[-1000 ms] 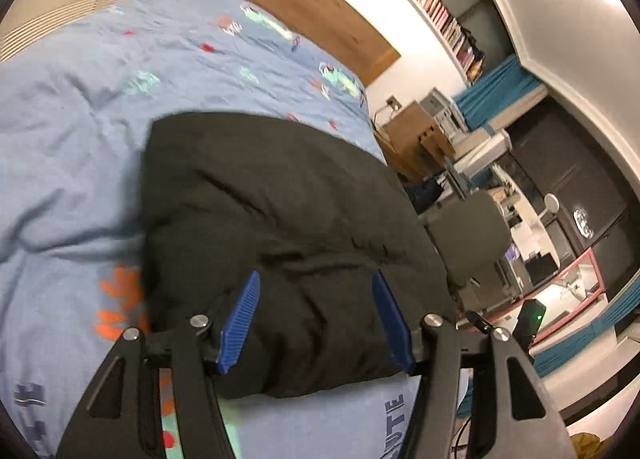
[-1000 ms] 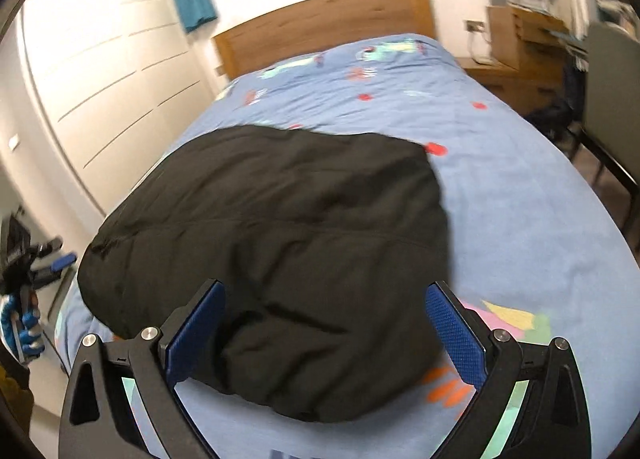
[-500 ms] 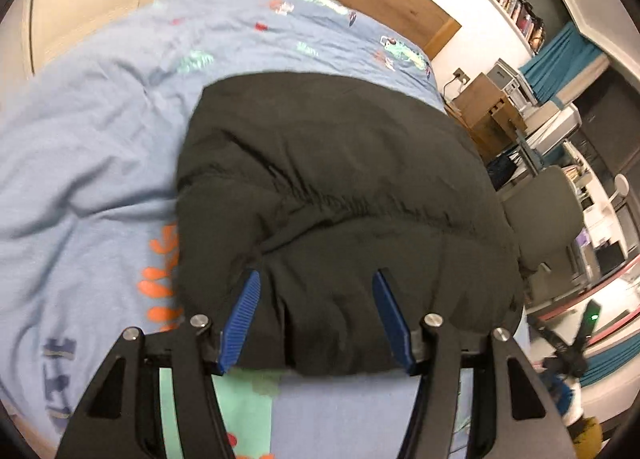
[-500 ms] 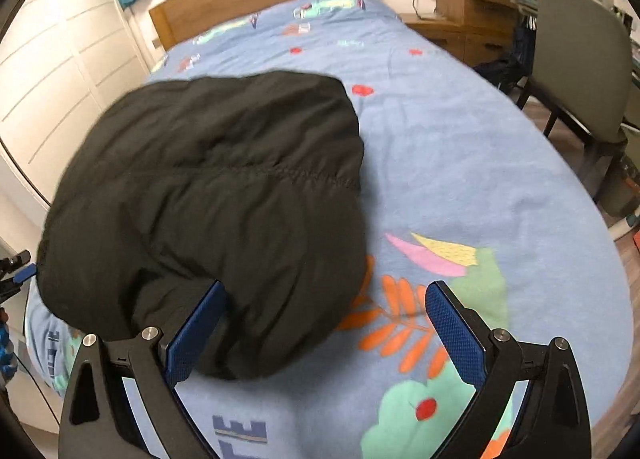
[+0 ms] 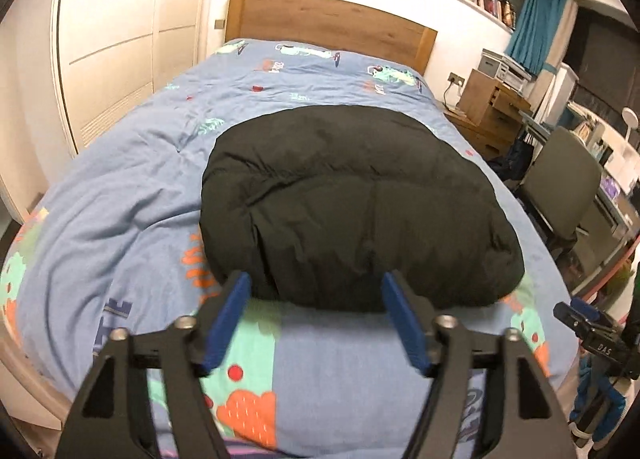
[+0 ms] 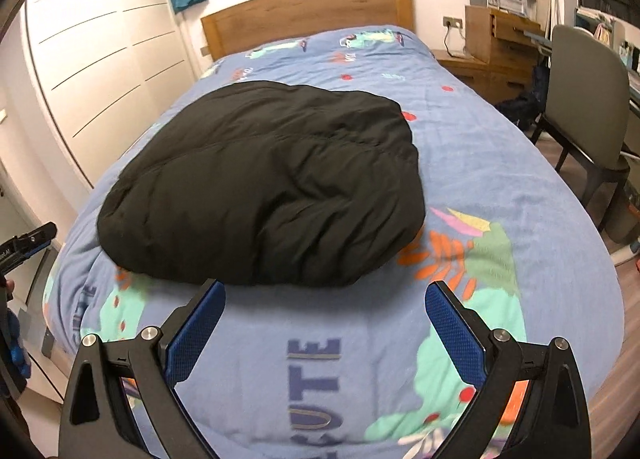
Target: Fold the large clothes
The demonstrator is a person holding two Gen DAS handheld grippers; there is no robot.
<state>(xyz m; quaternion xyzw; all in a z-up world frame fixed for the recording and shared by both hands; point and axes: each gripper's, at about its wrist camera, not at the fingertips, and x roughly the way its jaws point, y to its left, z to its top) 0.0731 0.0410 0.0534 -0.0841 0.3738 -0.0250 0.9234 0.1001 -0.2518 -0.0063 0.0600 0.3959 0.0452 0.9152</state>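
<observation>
The black jacket (image 5: 352, 203) lies folded mid-bed (image 5: 120, 187). Both hand-held grippers, left (image 5: 316, 311) and right (image 6: 324, 319), hang spread wide, empty, short of its near edge. Likely folding's done; next, check or tidy.

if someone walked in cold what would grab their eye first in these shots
A bulky black padded garment lies folded in a mound on the blue patterned bed cover, toward the foot of the bed. Low in each view an open gripper frames it empty: the left gripper just short of its near edge, the right gripper further back.
</observation>
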